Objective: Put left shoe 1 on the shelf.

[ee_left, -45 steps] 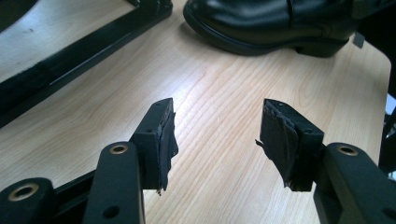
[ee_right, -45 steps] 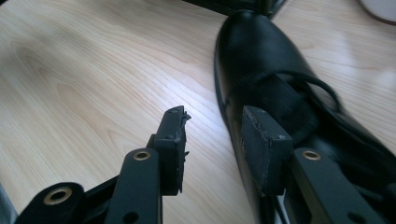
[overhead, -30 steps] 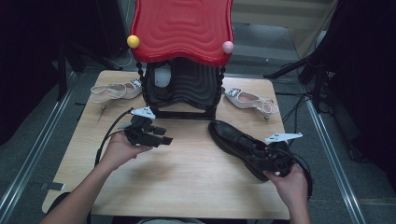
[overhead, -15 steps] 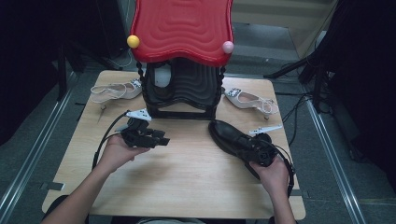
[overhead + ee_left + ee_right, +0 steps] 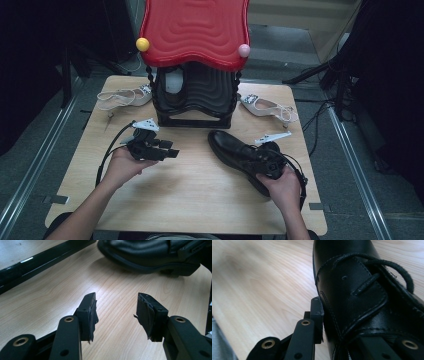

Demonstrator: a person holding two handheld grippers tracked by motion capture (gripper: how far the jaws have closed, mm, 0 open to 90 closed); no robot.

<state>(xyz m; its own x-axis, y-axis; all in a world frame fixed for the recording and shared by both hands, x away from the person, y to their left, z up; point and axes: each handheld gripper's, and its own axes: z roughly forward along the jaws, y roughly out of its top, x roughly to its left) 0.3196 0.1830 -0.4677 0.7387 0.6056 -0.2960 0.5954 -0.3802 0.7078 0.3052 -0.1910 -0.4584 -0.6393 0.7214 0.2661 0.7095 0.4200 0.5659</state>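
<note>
A black leather lace-up shoe [image 5: 231, 146] lies on the wooden table [image 5: 200, 190] right of centre, toe toward the stand. My right gripper [image 5: 266, 161] grips it at the laced opening. In the right gripper view its jaws have just closed across the shoe [image 5: 352, 290]. One pad [image 5: 316, 312] presses on the shoe's side and the other jaw is hidden behind the upper. My left gripper [image 5: 169, 150] is held left of centre, pointing at the shoe [image 5: 150, 252]. Its jaws [image 5: 117, 302] have just been opening and stand open over bare wood.
A black stand with a red wavy top [image 5: 195, 35] occupies the back centre of the table. A white slingback shoe [image 5: 122, 96] lies at its left and another [image 5: 265, 106] at its right. Cables trail from both grippers.
My right gripper has moved left onto the black shoe and closed on it. The left hand has stayed in place.
</note>
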